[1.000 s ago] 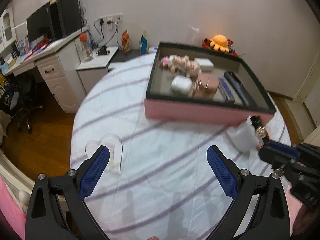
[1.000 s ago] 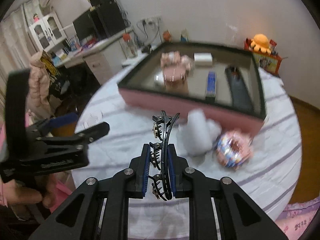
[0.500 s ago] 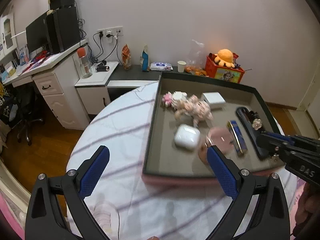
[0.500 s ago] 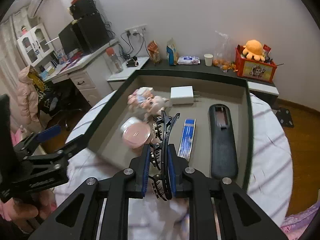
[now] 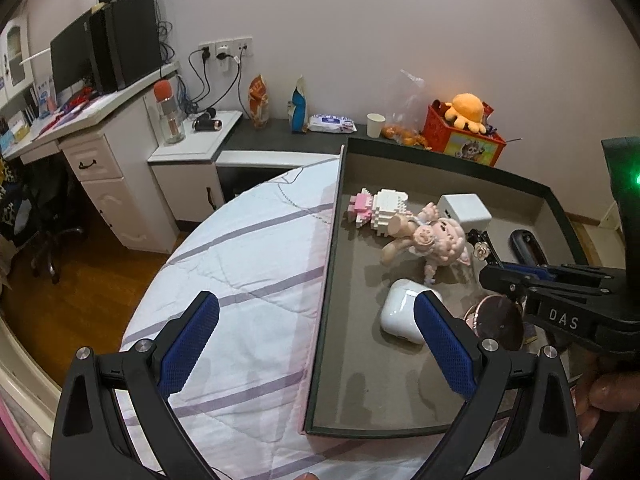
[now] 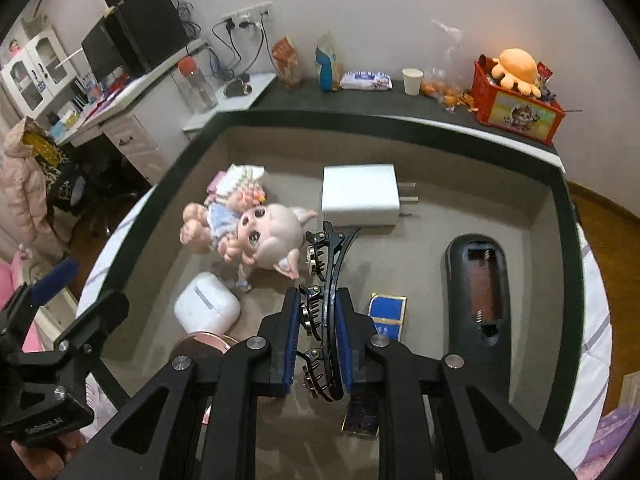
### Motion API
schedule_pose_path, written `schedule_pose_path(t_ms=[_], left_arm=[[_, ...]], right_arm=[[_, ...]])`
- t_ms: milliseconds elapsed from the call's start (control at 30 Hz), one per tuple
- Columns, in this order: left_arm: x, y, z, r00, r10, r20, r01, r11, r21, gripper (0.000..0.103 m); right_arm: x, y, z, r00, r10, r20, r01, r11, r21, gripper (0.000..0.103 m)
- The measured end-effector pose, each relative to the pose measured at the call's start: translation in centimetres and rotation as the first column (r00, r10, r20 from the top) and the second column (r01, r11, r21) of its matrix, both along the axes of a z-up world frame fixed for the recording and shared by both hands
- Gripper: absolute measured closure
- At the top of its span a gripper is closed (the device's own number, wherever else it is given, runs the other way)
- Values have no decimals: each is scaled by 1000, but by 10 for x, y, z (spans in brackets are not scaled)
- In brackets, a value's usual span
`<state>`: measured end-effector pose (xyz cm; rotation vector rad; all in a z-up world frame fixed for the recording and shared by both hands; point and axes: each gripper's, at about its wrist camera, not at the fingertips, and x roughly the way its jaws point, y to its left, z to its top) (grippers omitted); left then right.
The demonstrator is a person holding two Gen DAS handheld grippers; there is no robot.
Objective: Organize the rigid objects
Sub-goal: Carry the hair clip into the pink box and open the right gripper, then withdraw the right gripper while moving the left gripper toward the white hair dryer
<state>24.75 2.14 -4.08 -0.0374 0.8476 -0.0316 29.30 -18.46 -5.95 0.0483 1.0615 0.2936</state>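
My right gripper [image 6: 318, 312] is shut on a black hair claw clip [image 6: 326, 264] with small flower studs, held above the inside of the grey tray [image 6: 400, 124]. In the tray lie a pink pig doll [image 6: 268, 240], a white charger [image 6: 360, 196], a white earbuds case [image 6: 206, 308], a round pink compact [image 6: 200, 344], a blue-and-gold flat box [image 6: 388, 316] and a black remote [image 6: 480, 288] with its battery bay bare. My left gripper [image 5: 316, 340] stands open over the tray's left wall [image 5: 326, 264], nothing between its fingers. The right gripper [image 5: 496, 276] shows at the right of the left wrist view.
The tray sits on a round table with a white striped cloth [image 5: 248, 256]. Behind it a dark shelf holds a paper cup [image 6: 412, 80], snack bags and a red box with an orange plush [image 6: 516, 96]. A white desk [image 5: 100, 148] with a monitor stands at left.
Both grippers have moved forward from the near side of the table to over the tray. The right one still carries the hair clip, now above the tray's contents.
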Motion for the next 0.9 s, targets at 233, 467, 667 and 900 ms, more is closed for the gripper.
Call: schedule_pose_path(t_ms=[233, 467, 667, 900], left_arm=[[-16, 2, 8, 1000, 6, 15, -6, 1000, -1, 4], [-49, -1, 27, 999, 2, 51, -2, 1000, 1, 4], [-79, -14, 35, 998, -23, 57, 23, 1000, 10, 4], [-117, -39, 28, 997, -75, 24, 74, 997, 27, 4]], right_arm=[[-13, -6, 15, 998, -42, 55, 40, 999, 30, 22], [-53, -15, 49, 983, -78, 167, 62, 993, 96, 21], [-104, -39, 64, 962, -163, 221, 132, 980, 147, 20], [-159, -63, 65, 942, -238, 235, 215, 969, 117, 20]])
